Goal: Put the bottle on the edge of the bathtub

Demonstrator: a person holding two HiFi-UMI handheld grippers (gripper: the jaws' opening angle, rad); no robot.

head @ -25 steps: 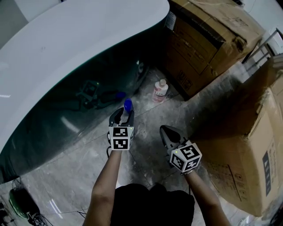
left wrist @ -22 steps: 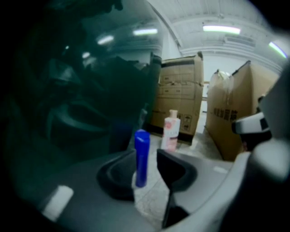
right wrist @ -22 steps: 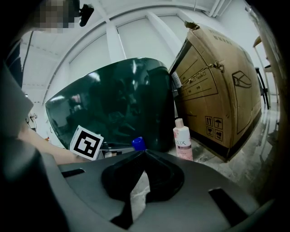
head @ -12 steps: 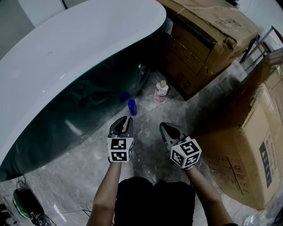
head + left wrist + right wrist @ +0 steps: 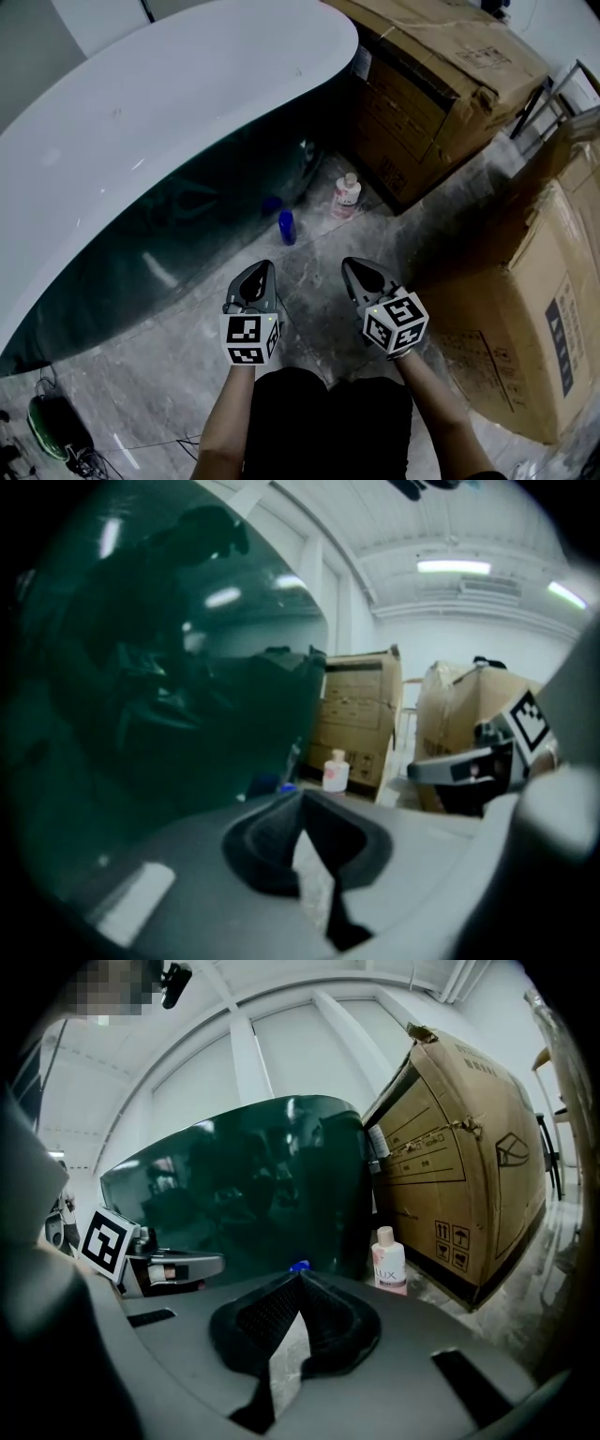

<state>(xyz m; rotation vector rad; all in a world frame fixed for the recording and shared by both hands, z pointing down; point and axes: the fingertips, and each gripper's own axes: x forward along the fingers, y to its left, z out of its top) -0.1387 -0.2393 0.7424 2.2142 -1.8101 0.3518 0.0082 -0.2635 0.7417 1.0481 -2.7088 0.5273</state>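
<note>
A small blue bottle (image 5: 287,227) stands on the marble floor at the foot of the bathtub (image 5: 187,94), which has a white top and a dark green side. A pink-and-white bottle (image 5: 346,196) stands a little farther off, near the boxes. My left gripper (image 5: 260,271) hovers short of the blue bottle, shut with nothing in it. My right gripper (image 5: 353,267) is beside it, also shut and empty. In the left gripper view the pink bottle (image 5: 335,771) and the blue cap (image 5: 286,787) show past the closed tips (image 5: 302,794). In the right gripper view the pink bottle (image 5: 388,1261) stands ahead.
Large cardboard boxes stand behind the bottles (image 5: 441,84) and along the right (image 5: 525,309). A metal frame (image 5: 553,103) leans at the upper right. Cables and a dark device (image 5: 52,431) lie on the floor at the lower left.
The left gripper let go of the blue bottle, drew back toward the person and closed its jaws. The blue bottle now stands alone on the floor. The right gripper barely moved.
</note>
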